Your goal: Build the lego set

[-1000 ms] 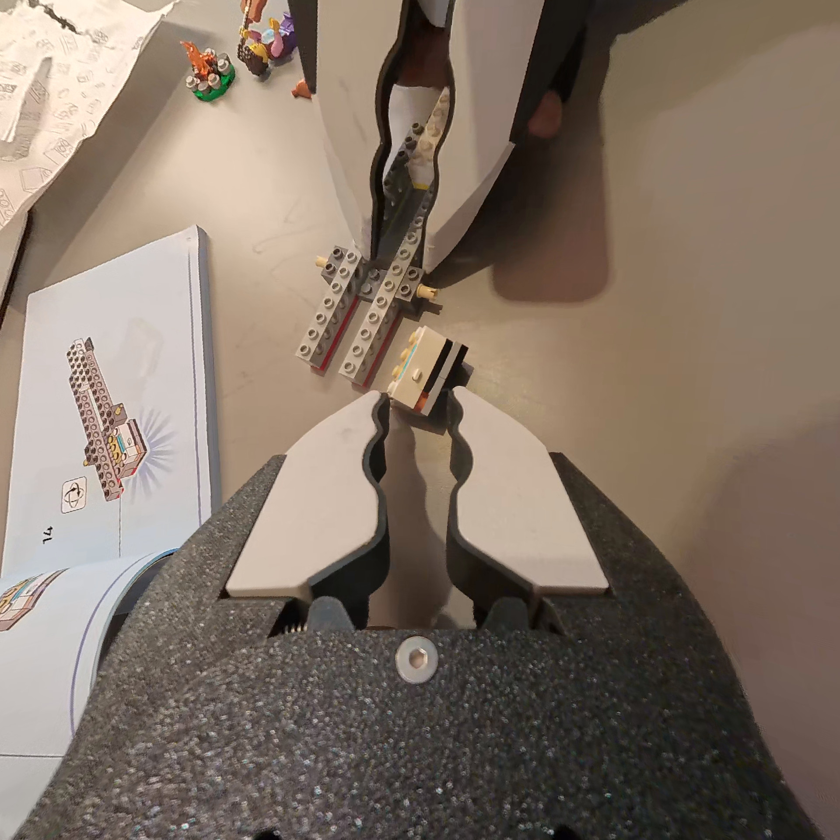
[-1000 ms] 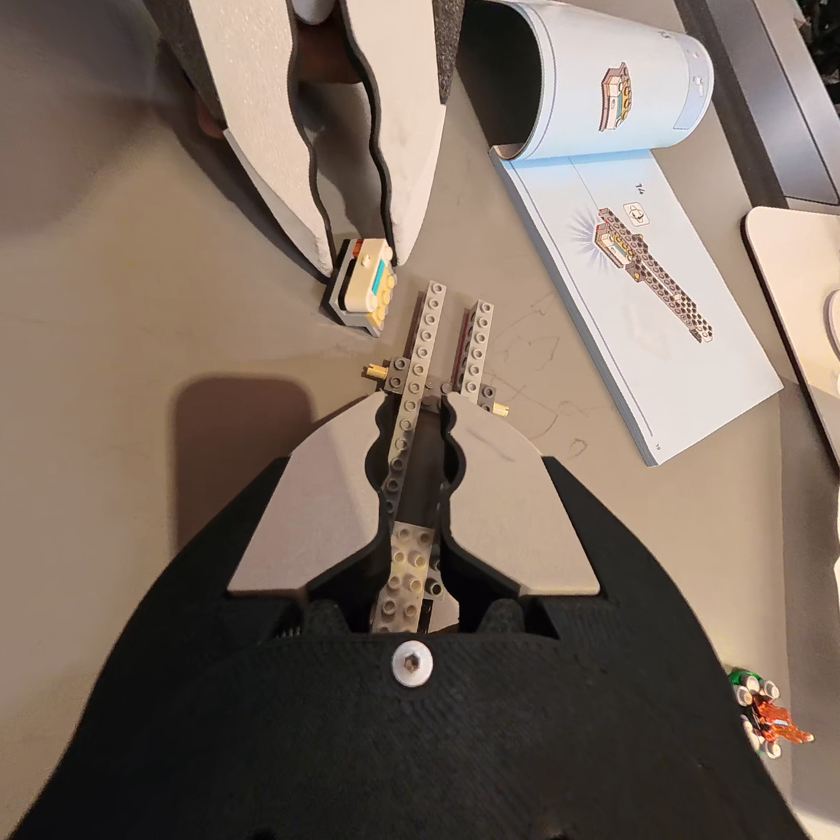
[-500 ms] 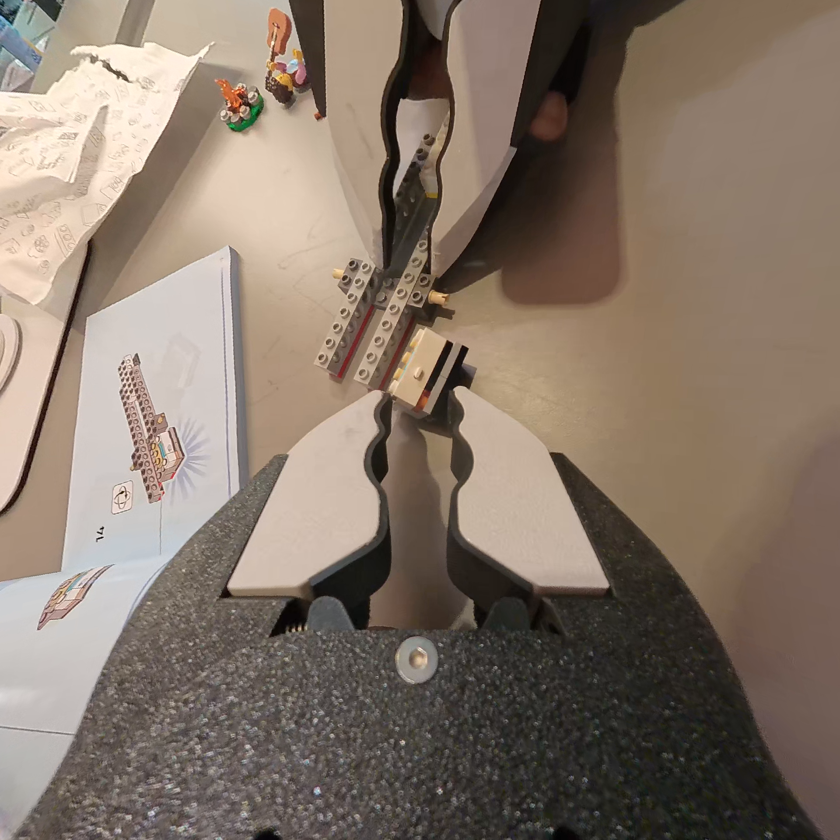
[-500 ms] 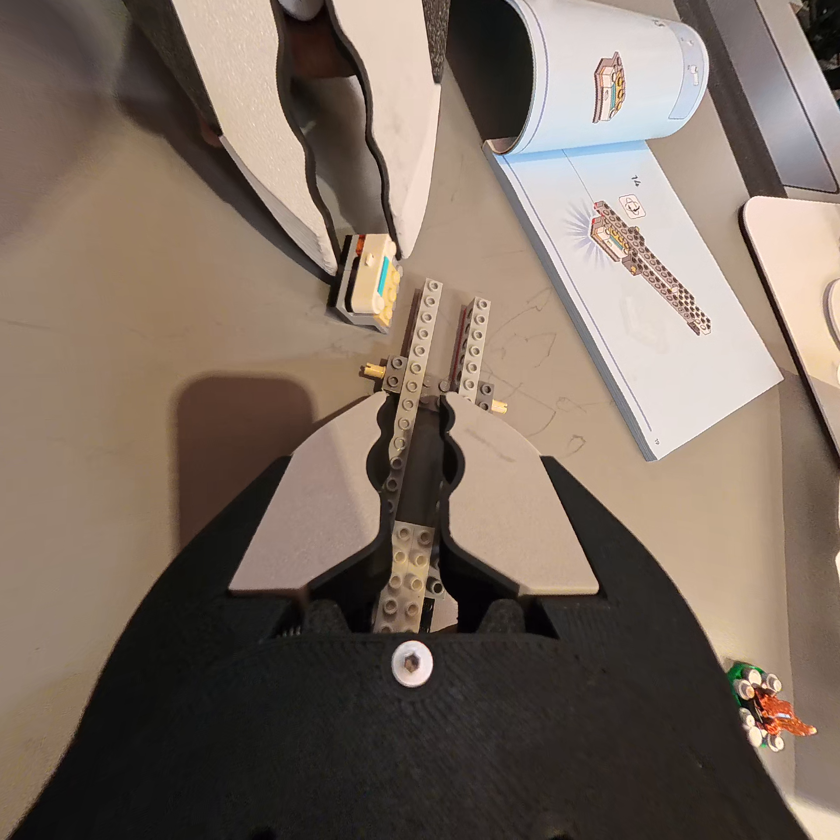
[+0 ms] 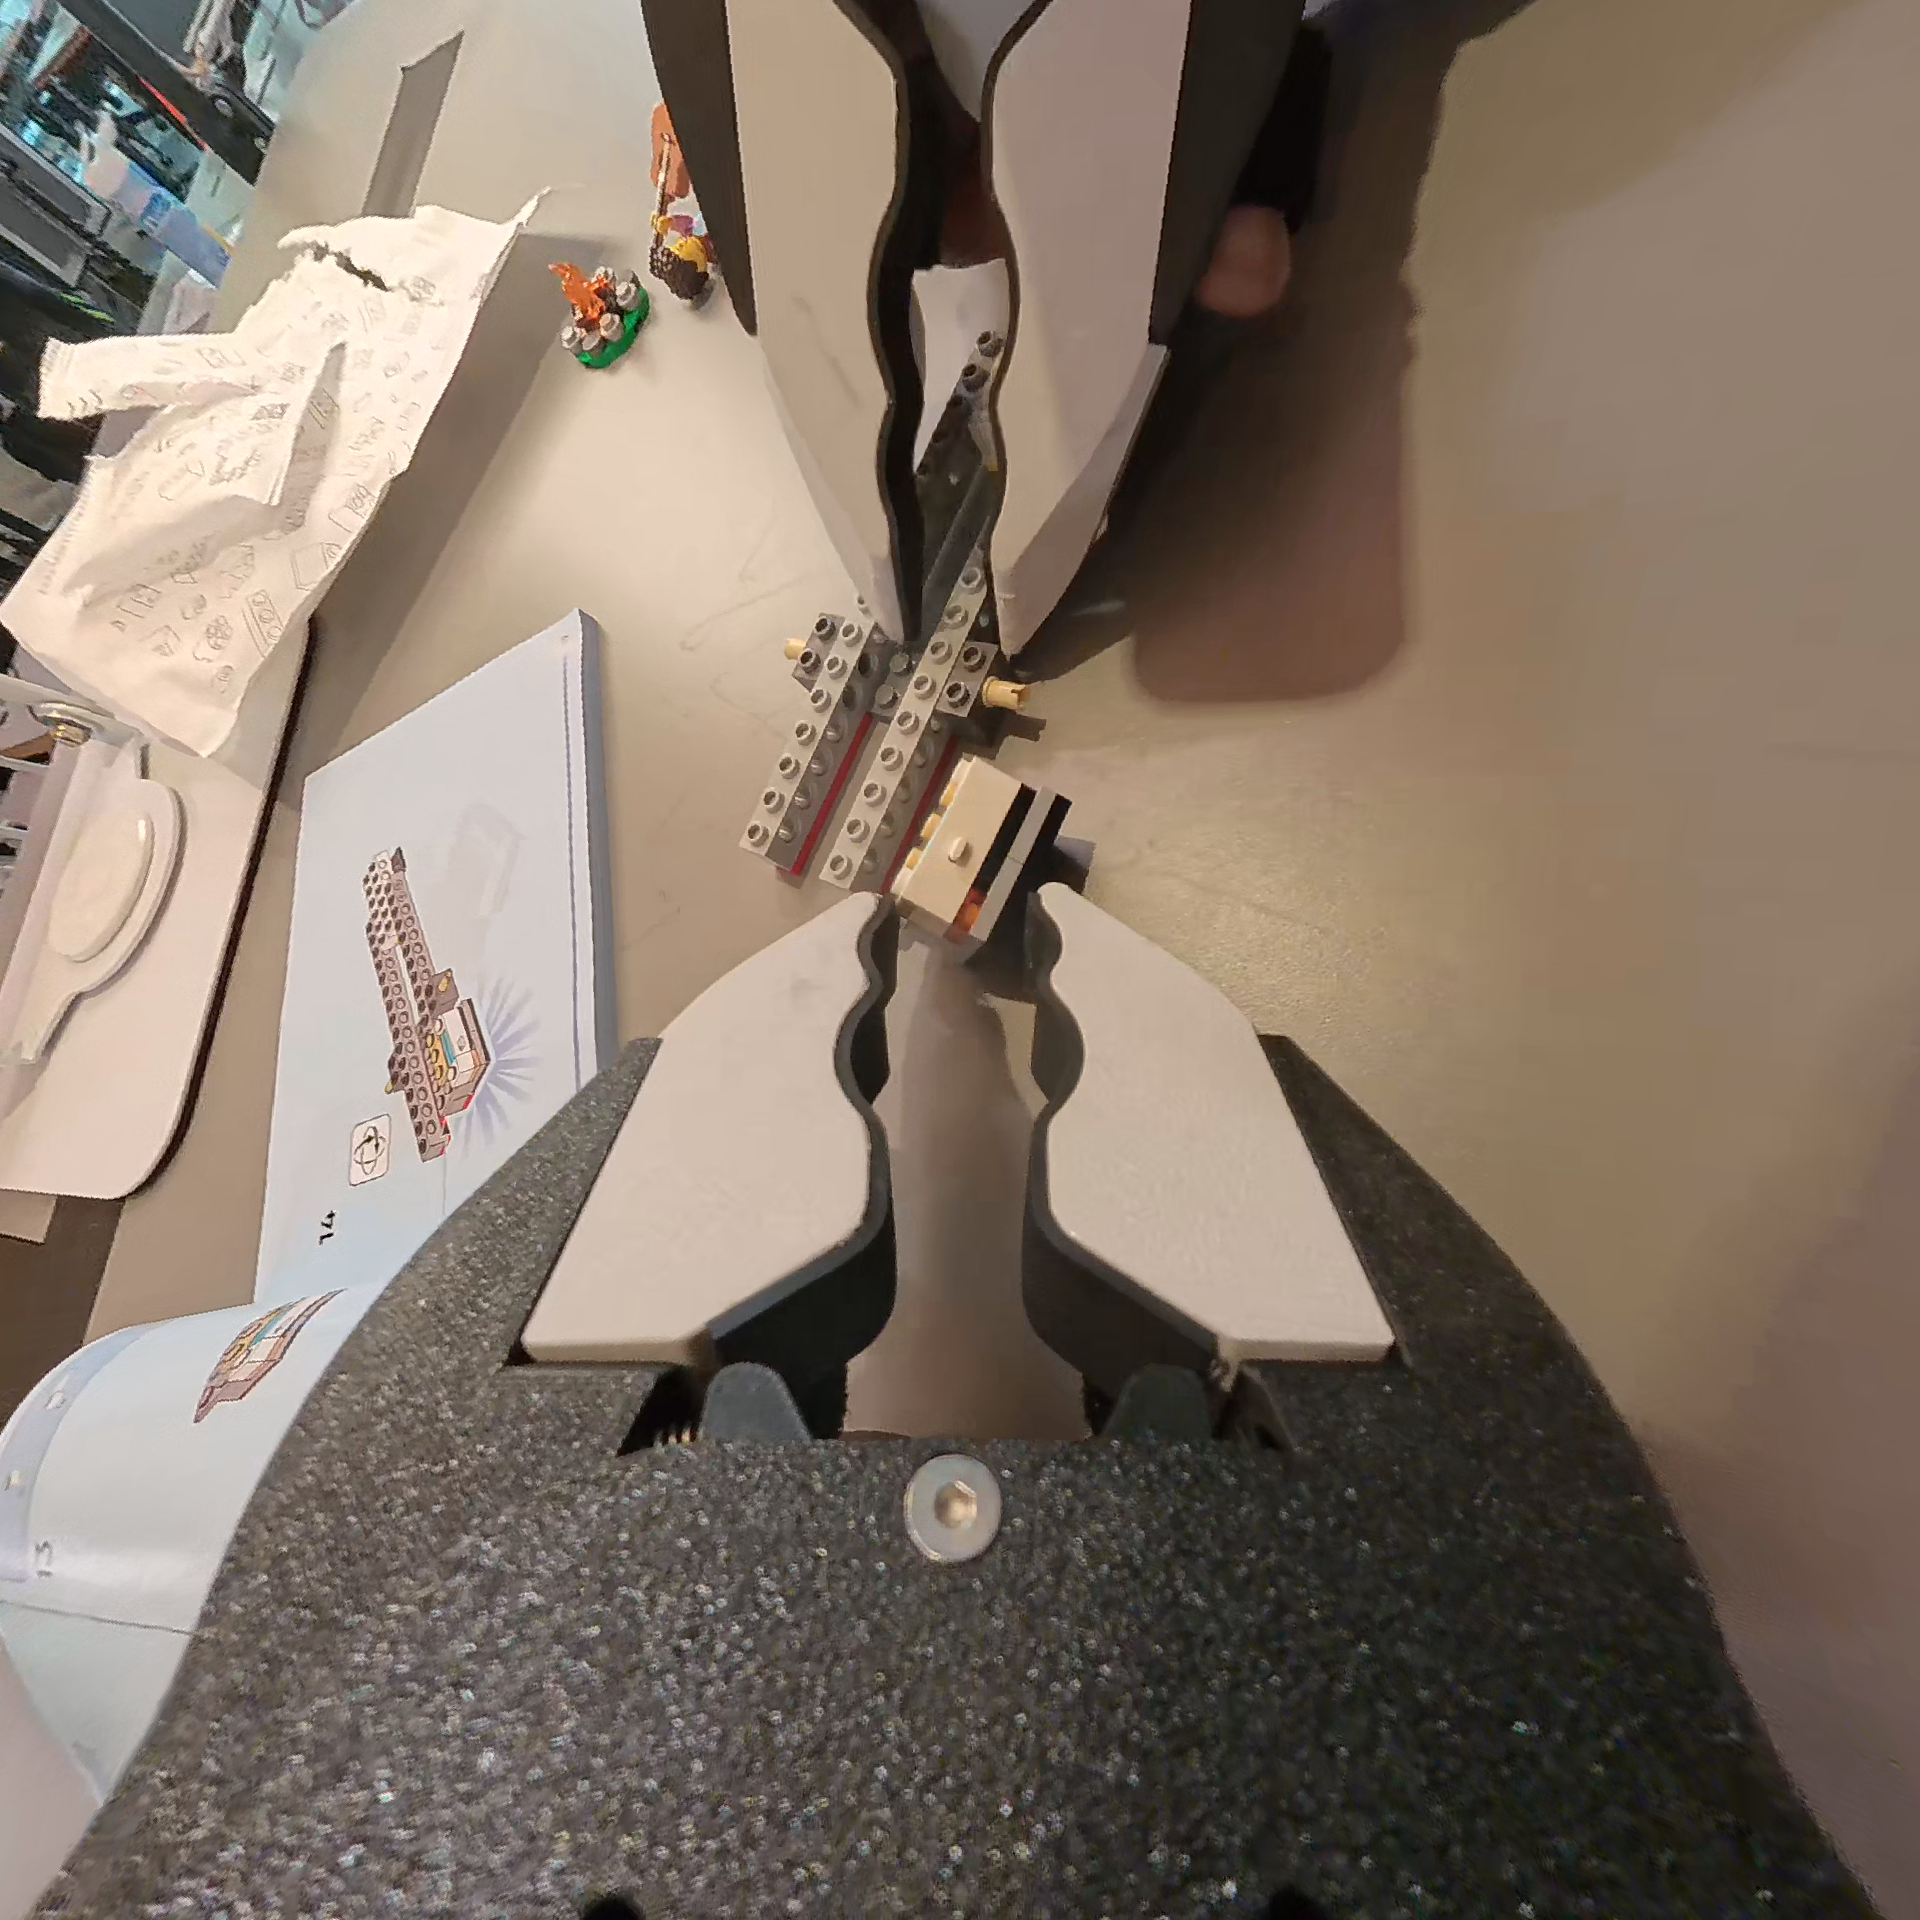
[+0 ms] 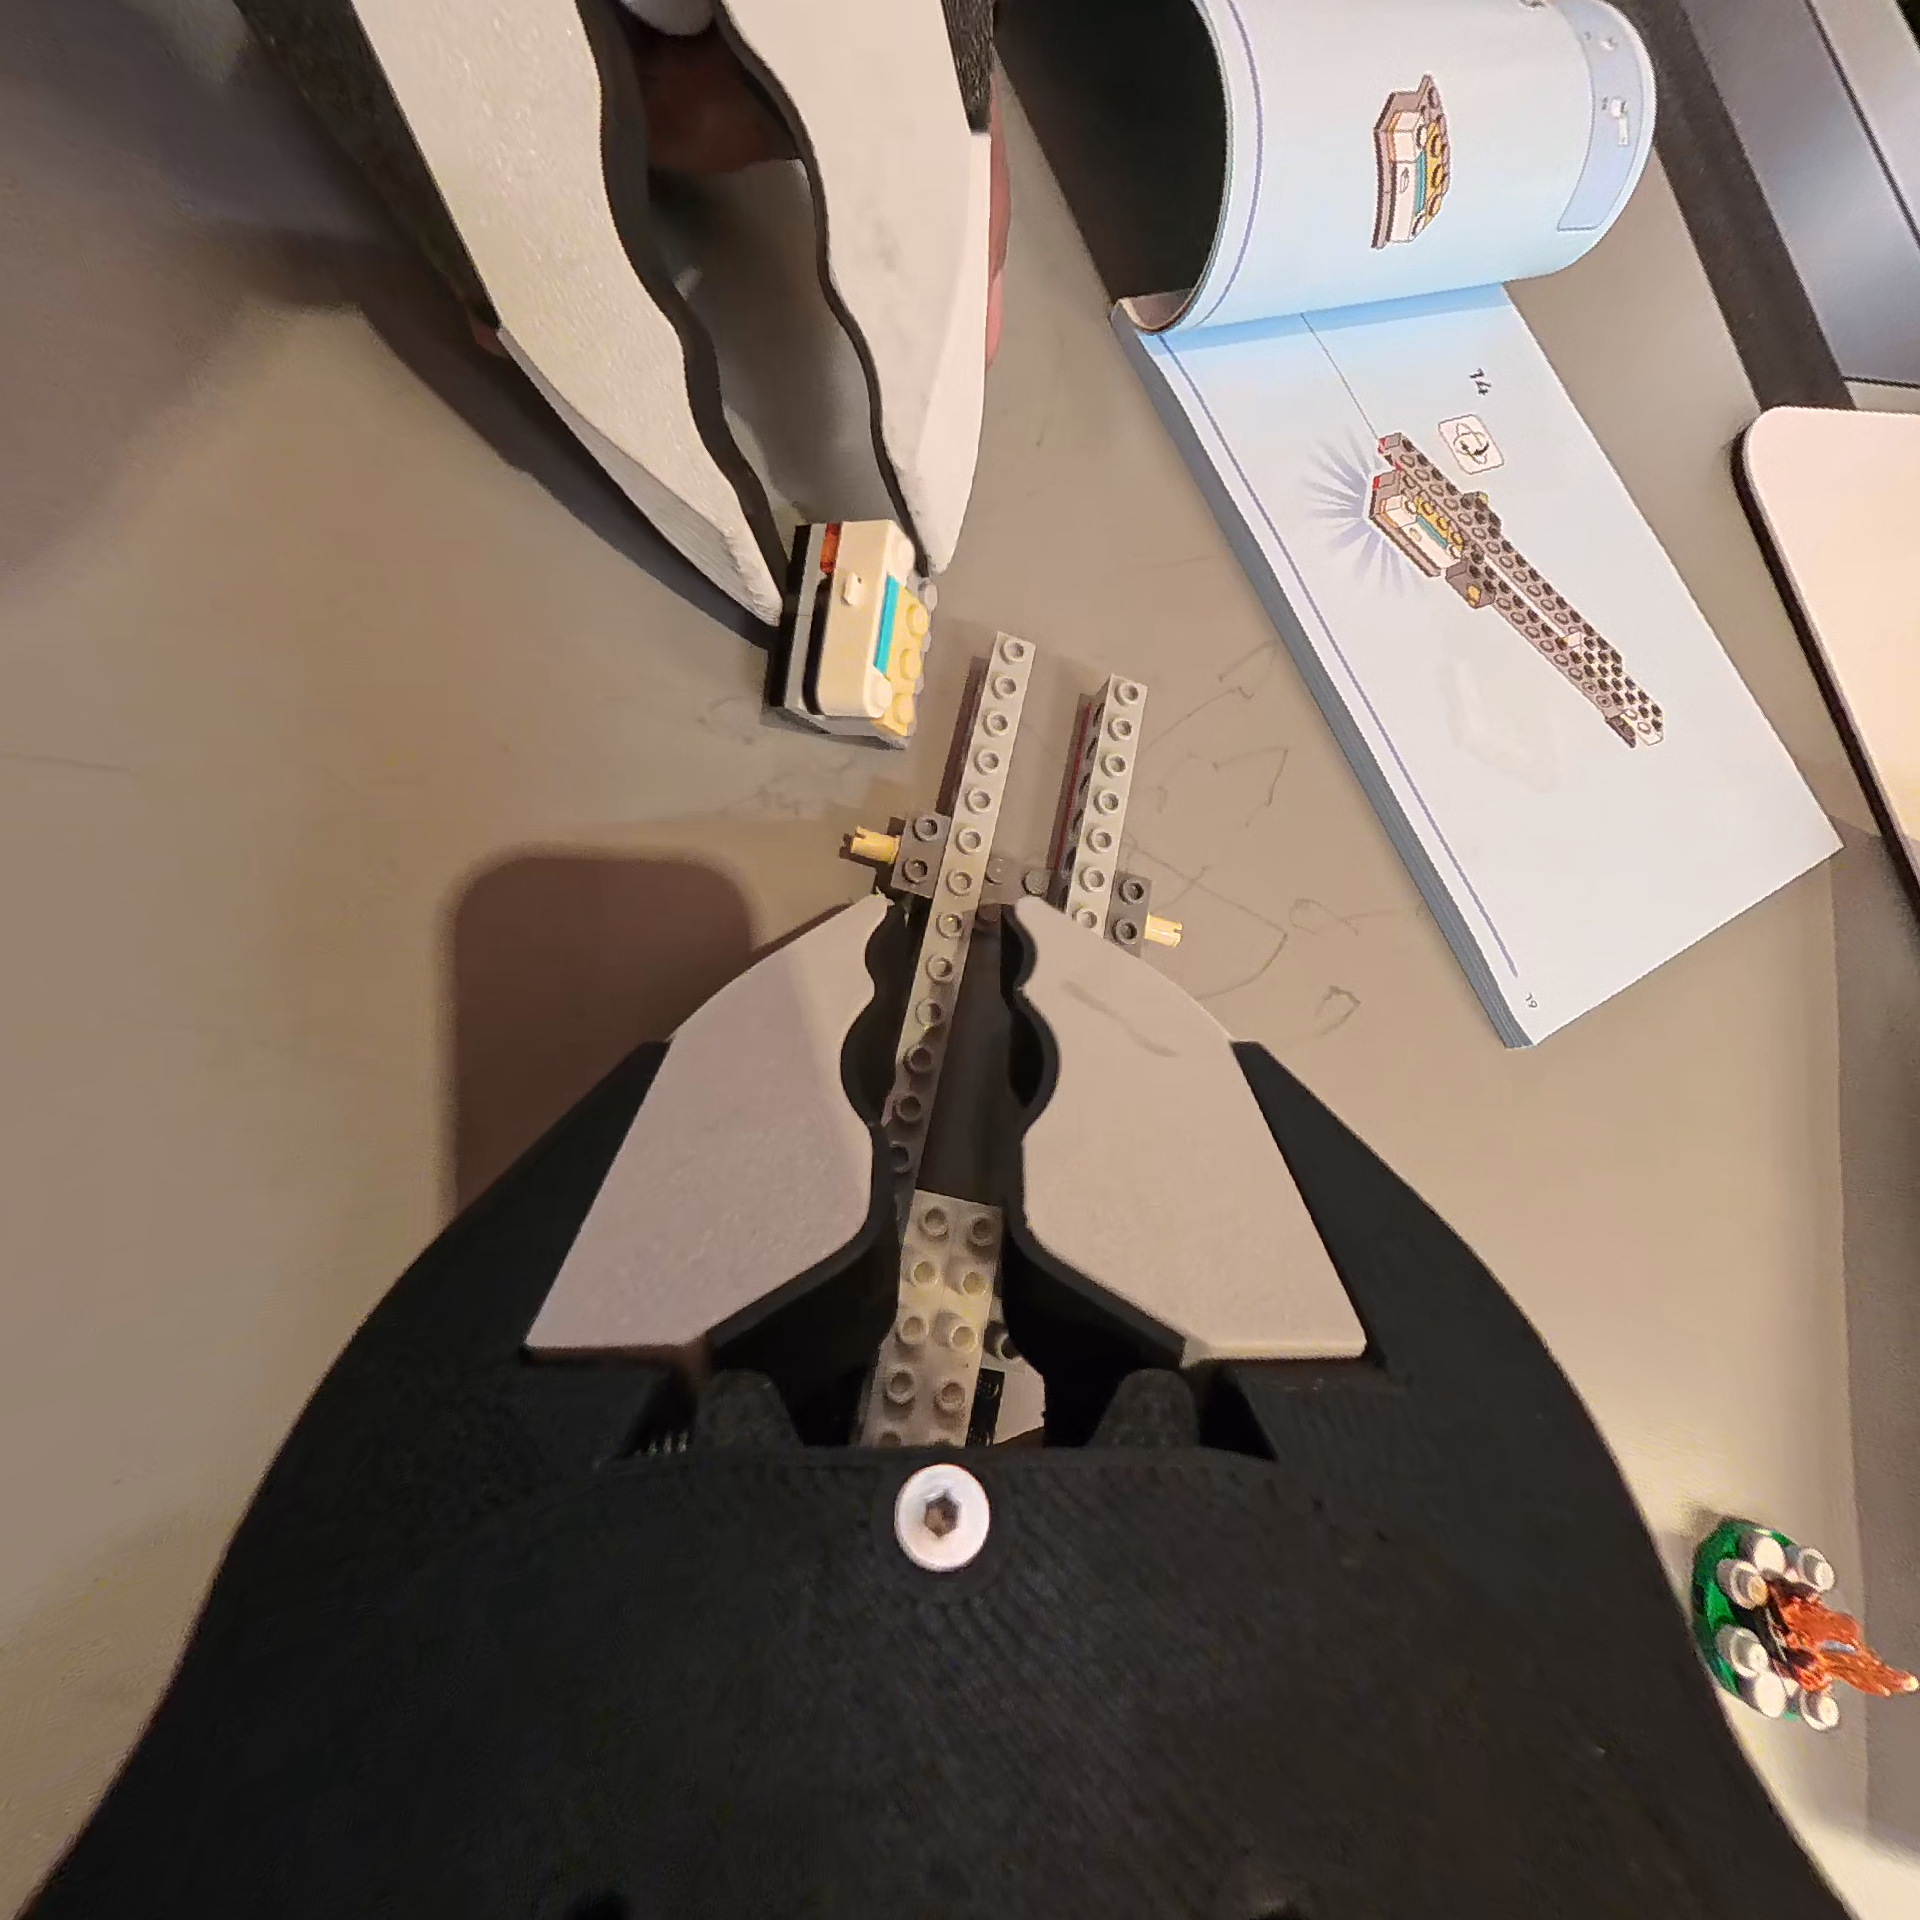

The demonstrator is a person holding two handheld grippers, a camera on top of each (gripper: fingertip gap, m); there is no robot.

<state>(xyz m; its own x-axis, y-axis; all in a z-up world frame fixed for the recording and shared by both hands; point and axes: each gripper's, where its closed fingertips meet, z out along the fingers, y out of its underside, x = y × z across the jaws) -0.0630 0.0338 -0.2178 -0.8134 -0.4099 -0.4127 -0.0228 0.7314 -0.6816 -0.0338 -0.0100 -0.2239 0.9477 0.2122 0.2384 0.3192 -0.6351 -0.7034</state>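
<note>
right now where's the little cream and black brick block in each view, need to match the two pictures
Left wrist view: the cream and black brick block sits just above centre, at the near gripper's fingertips, beside the grey studded frame.
Right wrist view: the block is upper left of centre, at the far gripper's fingertips.
Shared landmark: the open instruction booklet, at the left in the left wrist view and at the upper right in the right wrist view.

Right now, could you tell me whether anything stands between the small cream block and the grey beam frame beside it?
Nothing visible does. The small cream block, at the left gripper's fingertips, lies right beside the grey beam frame that the right gripper holds; only bare table shows between.
</note>
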